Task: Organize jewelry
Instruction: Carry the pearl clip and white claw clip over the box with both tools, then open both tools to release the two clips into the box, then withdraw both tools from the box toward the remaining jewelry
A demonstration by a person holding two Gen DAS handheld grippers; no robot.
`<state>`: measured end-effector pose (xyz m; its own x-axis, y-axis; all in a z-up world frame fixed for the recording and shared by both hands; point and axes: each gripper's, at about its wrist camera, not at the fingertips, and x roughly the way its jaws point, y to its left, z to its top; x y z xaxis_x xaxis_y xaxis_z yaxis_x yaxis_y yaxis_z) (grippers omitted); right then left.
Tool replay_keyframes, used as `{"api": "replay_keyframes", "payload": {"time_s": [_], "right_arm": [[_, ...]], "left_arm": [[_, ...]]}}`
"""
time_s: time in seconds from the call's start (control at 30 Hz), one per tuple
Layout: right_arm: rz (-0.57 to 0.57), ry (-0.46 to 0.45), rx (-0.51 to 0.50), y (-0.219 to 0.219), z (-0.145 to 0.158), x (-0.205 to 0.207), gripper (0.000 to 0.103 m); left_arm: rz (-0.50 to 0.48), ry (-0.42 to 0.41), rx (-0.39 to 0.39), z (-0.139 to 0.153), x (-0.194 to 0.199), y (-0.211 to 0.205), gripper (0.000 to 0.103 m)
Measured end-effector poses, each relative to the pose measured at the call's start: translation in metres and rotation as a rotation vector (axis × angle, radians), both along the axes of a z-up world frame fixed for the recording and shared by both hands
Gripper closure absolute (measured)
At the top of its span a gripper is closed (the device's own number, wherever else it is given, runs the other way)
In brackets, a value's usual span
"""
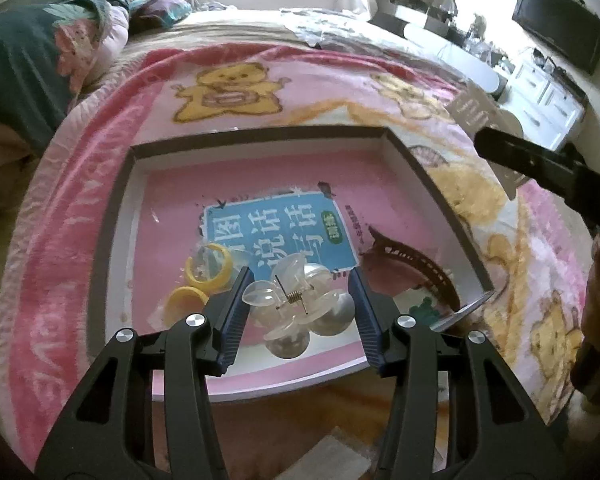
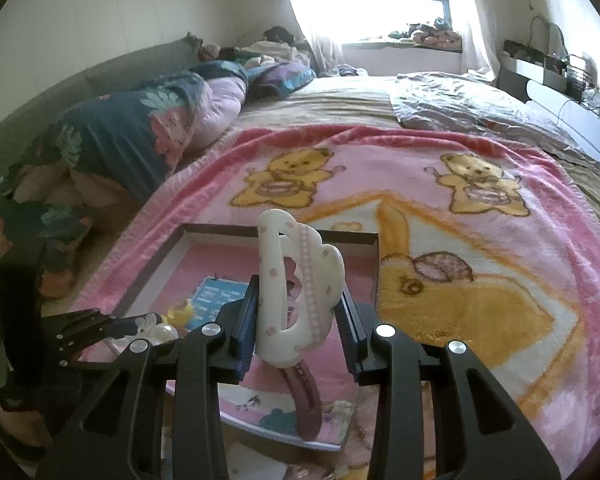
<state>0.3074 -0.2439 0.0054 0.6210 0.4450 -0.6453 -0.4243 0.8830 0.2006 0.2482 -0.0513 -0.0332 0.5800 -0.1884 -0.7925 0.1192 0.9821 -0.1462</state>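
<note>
The bed (image 2: 340, 92) carries a pink bear-print blanket (image 2: 480, 280), spread flat. Directly on the blanket rests a shallow grey-rimmed box (image 1: 260, 136). Farther back lie a floral quilt (image 2: 112, 136) and a crumpled pale sheet (image 2: 460, 108).

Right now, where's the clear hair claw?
In the left wrist view, the clear hair claw sits between the left gripper fingers, inside the box, with yellow rings on its left and the brown clip on its right.
</note>
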Motion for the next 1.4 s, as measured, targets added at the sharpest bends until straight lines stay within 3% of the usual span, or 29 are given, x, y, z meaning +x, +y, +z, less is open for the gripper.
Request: {"api": "replay_keyframes", "payload": {"time_s": [0.37, 0.8, 0.87, 1.0, 1.23, 1.4], "right_arm": [[0.007, 0.100, -0.051, 0.000, -0.047, 0.023, 0.069], [0.029, 0.167, -0.077, 0.009, -0.072, 0.029, 0.069], [0.034, 0.180, -0.079, 0.010, -0.076, 0.029, 0.069], [0.040, 0.189, -0.086, 0.013, -0.079, 0.029, 0.069], [0.046, 0.209, -0.084, 0.015, -0.082, 0.029, 0.067], [0.047, 0.218, -0.073, 0.015, -0.081, 0.028, 0.066]], "left_arm": [[-0.016, 0.063, -0.004, -0.029, 0.014, -0.012, 0.063], [0.006, 0.091, 0.012, -0.043, 0.013, -0.012, 0.062], [0.014, 0.091, 0.010, -0.042, 0.011, -0.010, 0.052], [0.026, 0.080, 0.018, -0.038, 0.008, -0.006, 0.050], [0.072, 0.046, -0.002, -0.021, -0.006, 0.006, 0.035], [0.102, 0.033, -0.028, -0.008, -0.016, 0.015, 0.033]]}}
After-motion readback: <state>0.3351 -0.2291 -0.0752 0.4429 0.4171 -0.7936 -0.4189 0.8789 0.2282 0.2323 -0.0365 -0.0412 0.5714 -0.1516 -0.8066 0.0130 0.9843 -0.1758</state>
